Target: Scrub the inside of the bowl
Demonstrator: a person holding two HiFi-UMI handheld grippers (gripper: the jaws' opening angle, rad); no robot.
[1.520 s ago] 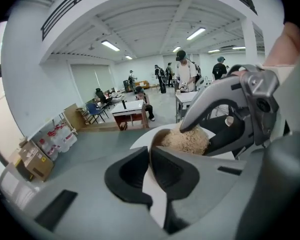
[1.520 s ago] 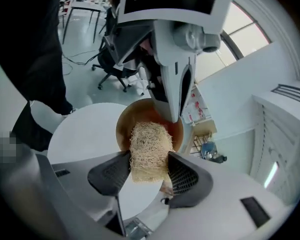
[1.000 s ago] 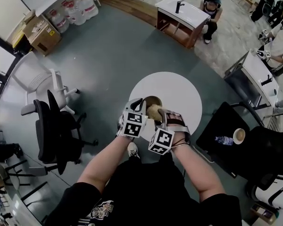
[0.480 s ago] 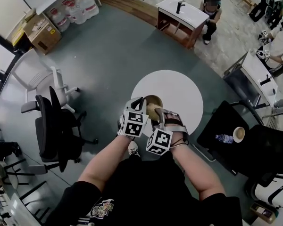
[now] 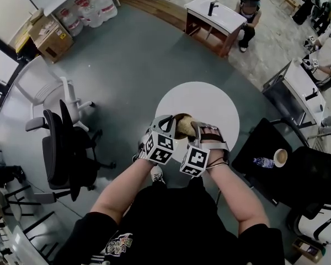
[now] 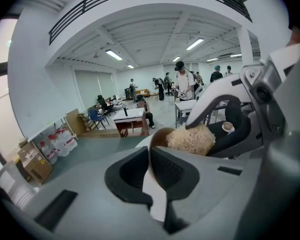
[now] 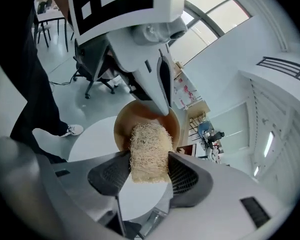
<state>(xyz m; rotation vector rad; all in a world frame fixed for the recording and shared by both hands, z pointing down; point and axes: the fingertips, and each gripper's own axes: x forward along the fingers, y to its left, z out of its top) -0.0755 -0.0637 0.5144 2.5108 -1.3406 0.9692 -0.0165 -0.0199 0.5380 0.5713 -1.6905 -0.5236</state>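
The bowl (image 7: 124,126), round, thin-walled and a smooth tan like wood, is held tilted over the near edge of the round white desk (image 5: 212,106). A scrubber (image 7: 150,154), a coarse straw-coloured block of tangled fibres, reaches into its hollow. The right tongs (image 7: 149,173) clamp that block between ribbed dark pads set wide apart. The left tongs (image 6: 152,158), with their pads nearly together and just tightened a touch, pinch the bowl's wall at the rim. A matte grey-green floor (image 5: 127,65) surrounds the desk.
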